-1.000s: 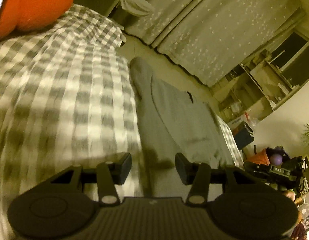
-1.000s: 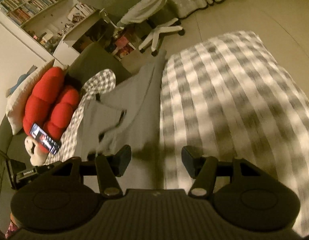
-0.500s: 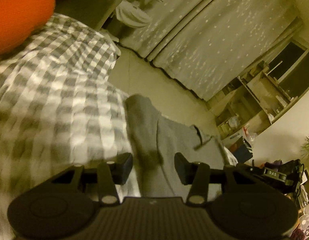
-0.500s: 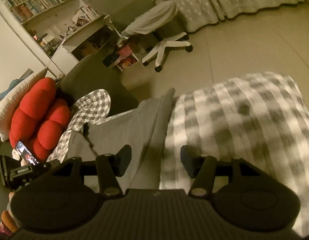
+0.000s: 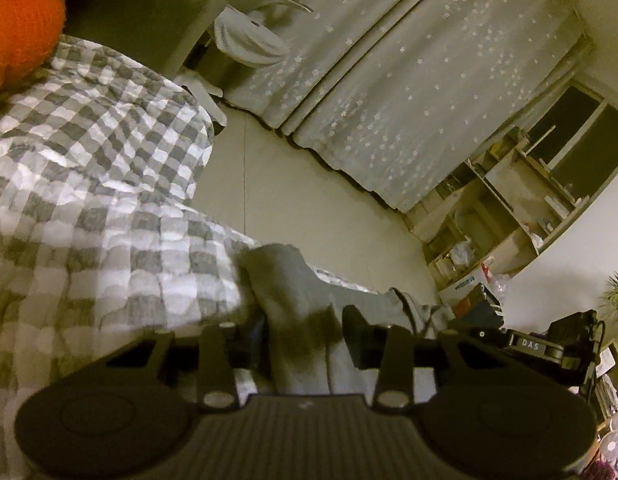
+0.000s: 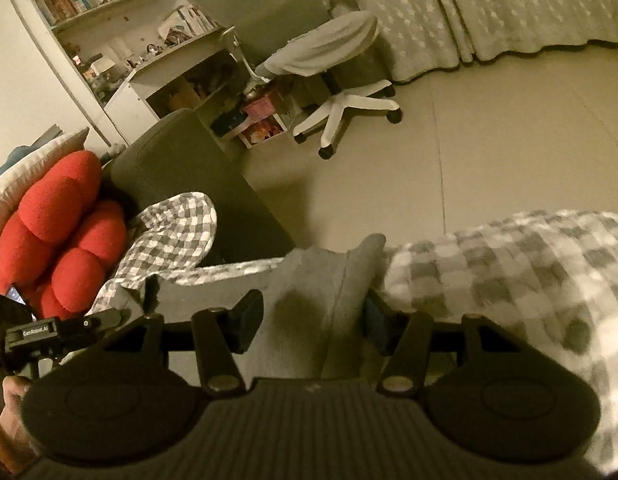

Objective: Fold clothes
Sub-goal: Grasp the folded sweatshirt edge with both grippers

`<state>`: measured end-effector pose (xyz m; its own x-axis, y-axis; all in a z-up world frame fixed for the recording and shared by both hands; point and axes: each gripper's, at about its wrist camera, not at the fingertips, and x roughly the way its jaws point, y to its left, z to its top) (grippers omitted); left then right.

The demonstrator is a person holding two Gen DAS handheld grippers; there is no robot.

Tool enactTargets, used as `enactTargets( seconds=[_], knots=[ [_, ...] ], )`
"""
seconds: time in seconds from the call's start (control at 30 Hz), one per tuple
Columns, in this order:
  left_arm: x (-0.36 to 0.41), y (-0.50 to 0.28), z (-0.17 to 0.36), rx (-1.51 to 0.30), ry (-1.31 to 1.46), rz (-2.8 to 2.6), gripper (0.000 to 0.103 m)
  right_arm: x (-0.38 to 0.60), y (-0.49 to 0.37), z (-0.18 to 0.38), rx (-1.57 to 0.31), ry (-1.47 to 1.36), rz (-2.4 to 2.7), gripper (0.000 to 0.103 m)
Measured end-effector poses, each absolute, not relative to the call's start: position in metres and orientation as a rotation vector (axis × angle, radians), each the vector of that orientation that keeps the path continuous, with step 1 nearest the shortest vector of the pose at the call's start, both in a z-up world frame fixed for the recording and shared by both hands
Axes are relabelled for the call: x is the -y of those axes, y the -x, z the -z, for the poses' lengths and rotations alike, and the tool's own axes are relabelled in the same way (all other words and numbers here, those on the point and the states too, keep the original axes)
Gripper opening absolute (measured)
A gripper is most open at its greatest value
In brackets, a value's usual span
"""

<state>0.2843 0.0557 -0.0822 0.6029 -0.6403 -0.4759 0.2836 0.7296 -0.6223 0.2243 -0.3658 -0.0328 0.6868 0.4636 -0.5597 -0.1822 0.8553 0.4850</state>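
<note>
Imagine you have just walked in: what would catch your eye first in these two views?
Probably the red cushion, bright at the left of the right wrist view against the dark sofa. Next, the grey-and-white checked blanket filling the left of the left wrist view. Then the grey garment lying between each gripper's open fingers.

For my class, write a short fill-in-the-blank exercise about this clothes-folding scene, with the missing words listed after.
1. The grey garment lies on a ____ patterned bedcover.
2. The left claw has its fingers ____, with grey cloth between them.
3. The office chair stands on a white base fitted with ____.
4. Seen from the right claw, the plump cushion is coloured ____.

Missing words: checked; open; wheels; red
</note>
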Motion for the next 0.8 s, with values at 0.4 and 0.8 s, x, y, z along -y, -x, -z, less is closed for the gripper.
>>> enactTargets(
  seconds=[0.4, 0.8],
  knots=[
    [-0.046, -0.299, 0.078, -0.754, 0.505, 0.566, 0.033, 0.354, -0.248, 0.034, -0.724, -0.387, -0.353, 0.041],
    [-0.045, -0.307, 0.083, -0.751, 0.509, 0.58, 0.017, 0.338, -0.257, 0.036, -0.72, -0.357, -0.358, 0.023]
  ],
)
